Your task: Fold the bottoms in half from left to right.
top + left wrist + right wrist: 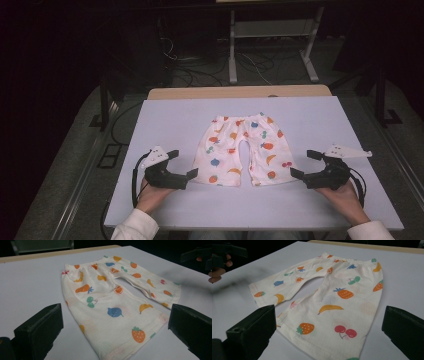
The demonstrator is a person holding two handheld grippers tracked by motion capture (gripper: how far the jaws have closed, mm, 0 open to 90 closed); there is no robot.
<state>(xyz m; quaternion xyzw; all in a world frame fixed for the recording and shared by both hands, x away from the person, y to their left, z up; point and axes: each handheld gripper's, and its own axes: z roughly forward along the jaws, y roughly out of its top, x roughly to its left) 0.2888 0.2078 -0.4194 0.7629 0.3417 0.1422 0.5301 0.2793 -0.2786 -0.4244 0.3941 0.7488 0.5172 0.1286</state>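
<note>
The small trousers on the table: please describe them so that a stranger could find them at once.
Start from the pale table top. The trousers lie flat at its middle, waistband away from the person, between the left gripper and the right gripper. They are cream, printed with coloured fruit.

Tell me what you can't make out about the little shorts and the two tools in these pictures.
- Shorts, left gripper view: near hem cut off by the bottom edge.
- Shorts, right gripper view: near hem cut off by the bottom edge too.
- Left tool and right tool, high view: too small to tell whether a jaw touches the cloth.
</note>
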